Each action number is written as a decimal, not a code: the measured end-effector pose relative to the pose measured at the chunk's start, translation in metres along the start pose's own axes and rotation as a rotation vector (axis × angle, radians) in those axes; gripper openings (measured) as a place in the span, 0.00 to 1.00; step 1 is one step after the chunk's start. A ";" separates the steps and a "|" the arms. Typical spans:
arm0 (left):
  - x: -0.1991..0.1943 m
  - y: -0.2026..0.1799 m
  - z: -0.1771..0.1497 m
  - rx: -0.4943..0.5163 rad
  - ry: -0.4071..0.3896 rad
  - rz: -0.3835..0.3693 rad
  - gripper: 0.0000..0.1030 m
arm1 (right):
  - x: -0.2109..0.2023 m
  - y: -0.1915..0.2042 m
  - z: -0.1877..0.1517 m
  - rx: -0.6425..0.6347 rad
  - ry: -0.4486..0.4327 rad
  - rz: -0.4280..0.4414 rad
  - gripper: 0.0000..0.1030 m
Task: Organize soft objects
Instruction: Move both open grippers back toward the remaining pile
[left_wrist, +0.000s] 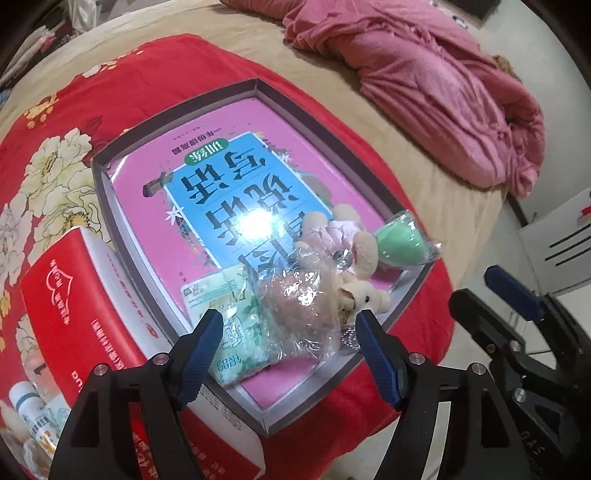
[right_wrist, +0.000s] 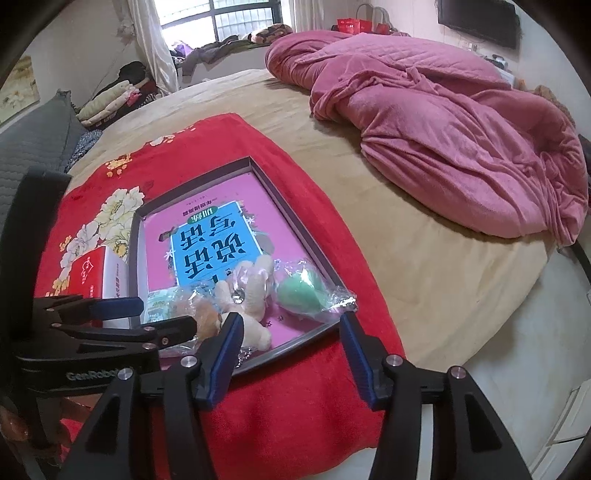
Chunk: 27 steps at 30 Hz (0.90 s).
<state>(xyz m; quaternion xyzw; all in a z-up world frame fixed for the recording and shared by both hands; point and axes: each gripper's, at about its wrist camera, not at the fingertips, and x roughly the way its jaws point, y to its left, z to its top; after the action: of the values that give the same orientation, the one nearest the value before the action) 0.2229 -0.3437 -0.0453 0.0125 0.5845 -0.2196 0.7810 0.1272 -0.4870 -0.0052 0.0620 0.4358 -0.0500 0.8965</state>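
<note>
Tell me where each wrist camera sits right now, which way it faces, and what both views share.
Left wrist: on the left gripper, tilted steeply down over the grey tray; own open fingers, with the right gripper at the right edge.
Right wrist: on the right gripper, looking across the bed to the pink blanket; own open fingers, left gripper at left.
Shared: tray, plush toy, green sponge, red box.
</note>
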 end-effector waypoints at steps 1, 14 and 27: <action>-0.003 0.001 -0.001 -0.006 -0.005 0.001 0.74 | -0.002 0.000 0.000 0.002 -0.004 0.002 0.54; -0.059 0.017 -0.023 -0.043 -0.126 0.048 0.76 | -0.016 0.011 0.002 0.000 -0.033 -0.006 0.61; -0.108 0.033 -0.052 -0.076 -0.195 0.075 0.77 | -0.041 0.038 0.002 -0.035 -0.077 -0.002 0.63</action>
<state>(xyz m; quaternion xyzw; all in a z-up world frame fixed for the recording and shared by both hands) 0.1638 -0.2637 0.0291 -0.0165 0.5128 -0.1683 0.8417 0.1093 -0.4488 0.0310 0.0440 0.4019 -0.0455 0.9135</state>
